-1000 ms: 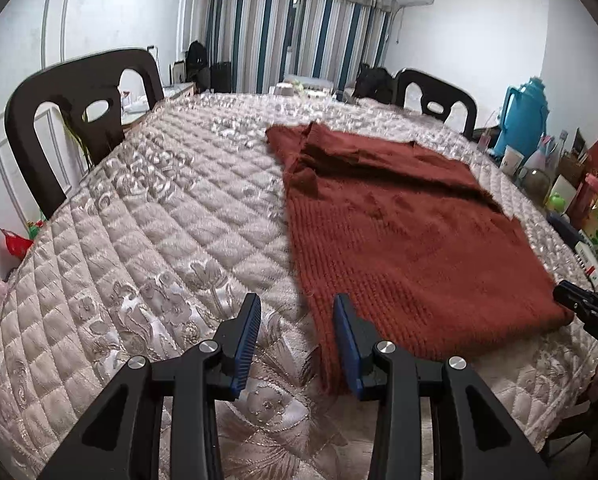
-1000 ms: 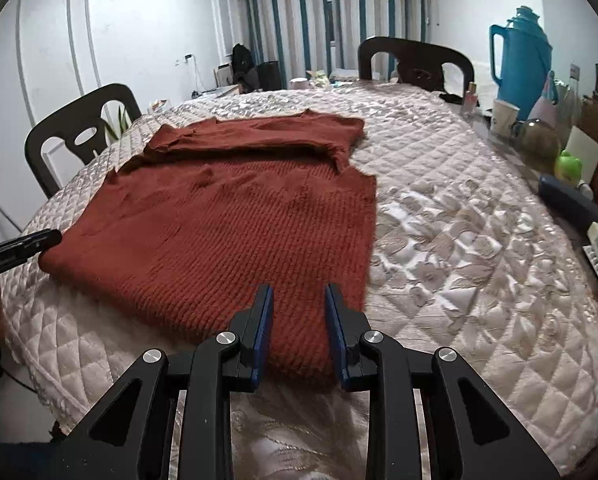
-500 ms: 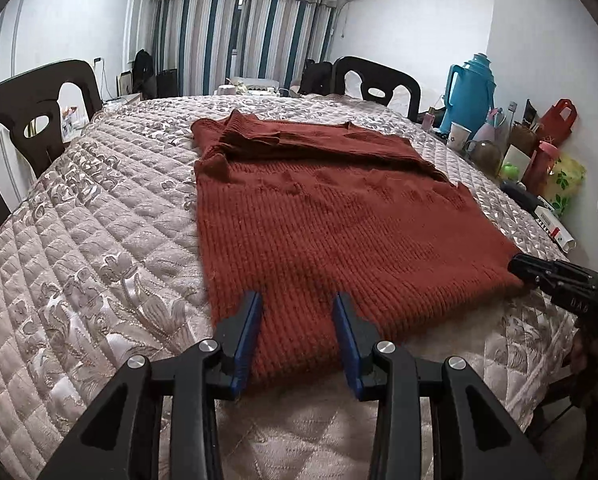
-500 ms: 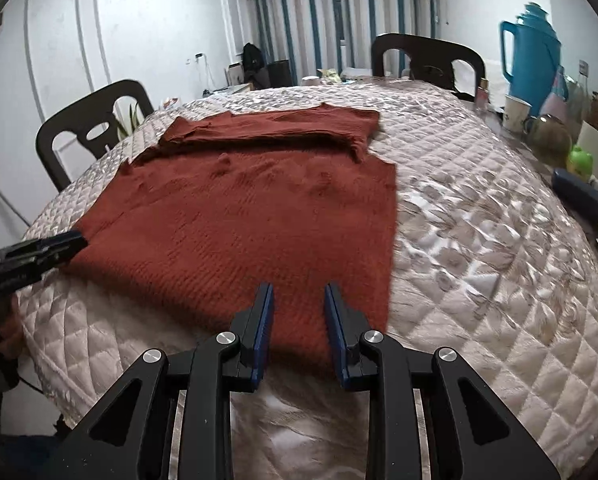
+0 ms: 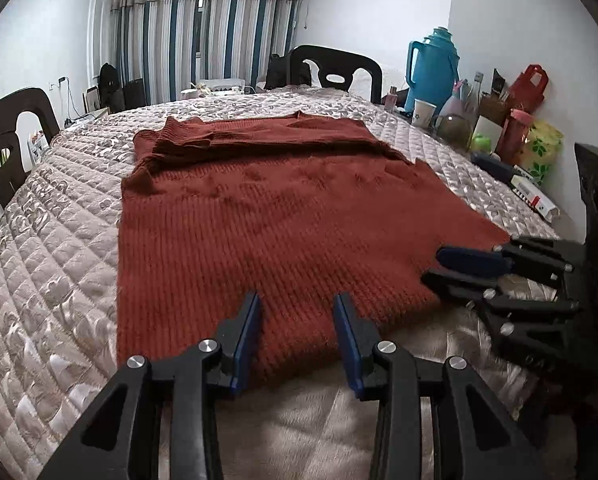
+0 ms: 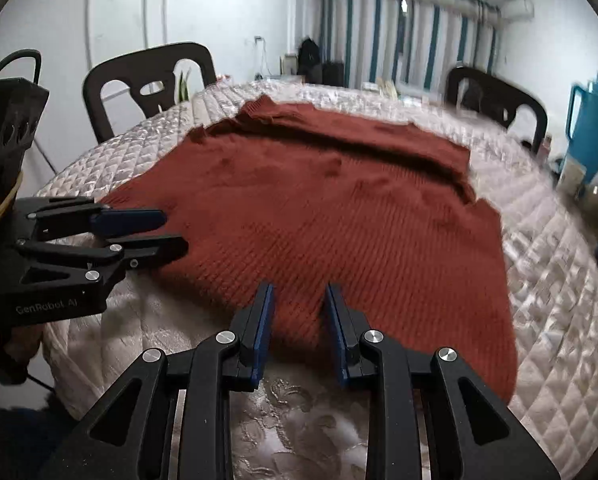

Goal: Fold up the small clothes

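Left wrist view: a rust-red knit sweater is seen spread flat on the quilted bench, sleeves folded across its far end. The left hand-held gripper is held spread over the near hem, nothing pinched. The right hand-held gripper is spread too, just above the near hem, empty.

You hold your left gripper and your right gripper side by side, both angled downward, each with its blue-padded jaws parted around a clear gap and gripping nothing, the two tools close together and their fingertips pointing in toward each other.
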The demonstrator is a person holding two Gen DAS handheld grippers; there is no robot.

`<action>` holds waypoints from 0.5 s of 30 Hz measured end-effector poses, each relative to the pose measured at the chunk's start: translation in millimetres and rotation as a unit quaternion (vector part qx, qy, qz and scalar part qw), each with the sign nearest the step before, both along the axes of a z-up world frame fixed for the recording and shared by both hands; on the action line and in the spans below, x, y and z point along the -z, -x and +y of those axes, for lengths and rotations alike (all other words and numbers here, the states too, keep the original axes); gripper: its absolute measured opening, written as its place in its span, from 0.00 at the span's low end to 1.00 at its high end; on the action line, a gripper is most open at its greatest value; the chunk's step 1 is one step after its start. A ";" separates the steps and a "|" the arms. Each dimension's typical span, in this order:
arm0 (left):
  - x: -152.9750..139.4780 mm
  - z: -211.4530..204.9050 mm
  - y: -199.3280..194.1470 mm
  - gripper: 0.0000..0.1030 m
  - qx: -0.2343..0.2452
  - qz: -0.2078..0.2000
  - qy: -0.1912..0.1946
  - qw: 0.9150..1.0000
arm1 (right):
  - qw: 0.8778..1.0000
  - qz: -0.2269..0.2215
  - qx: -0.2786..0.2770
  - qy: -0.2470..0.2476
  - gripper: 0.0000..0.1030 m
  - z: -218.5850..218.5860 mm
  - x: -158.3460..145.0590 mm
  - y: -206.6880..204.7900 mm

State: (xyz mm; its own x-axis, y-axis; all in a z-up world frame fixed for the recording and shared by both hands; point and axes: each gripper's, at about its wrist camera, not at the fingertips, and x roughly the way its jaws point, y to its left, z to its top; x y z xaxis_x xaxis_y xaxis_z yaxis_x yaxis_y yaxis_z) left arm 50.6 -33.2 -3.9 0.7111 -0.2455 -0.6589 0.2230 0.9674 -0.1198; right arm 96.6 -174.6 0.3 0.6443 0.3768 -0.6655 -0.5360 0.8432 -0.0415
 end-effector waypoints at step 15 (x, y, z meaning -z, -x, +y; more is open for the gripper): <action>-6.4 67.3 28.1 0.41 -0.056 -0.011 0.067 0.996 | 0.987 0.016 0.139 -0.076 0.35 -119.4 -9.9 11.6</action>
State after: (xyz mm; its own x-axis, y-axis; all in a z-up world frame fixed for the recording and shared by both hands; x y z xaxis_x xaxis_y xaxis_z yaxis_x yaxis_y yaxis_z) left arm 22.5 34.1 2.5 0.7529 -0.2484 -0.6094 0.1188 0.9621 -0.2455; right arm 85.0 -294.0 10.2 0.7160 0.2857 -0.6369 -0.2814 0.9531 0.1111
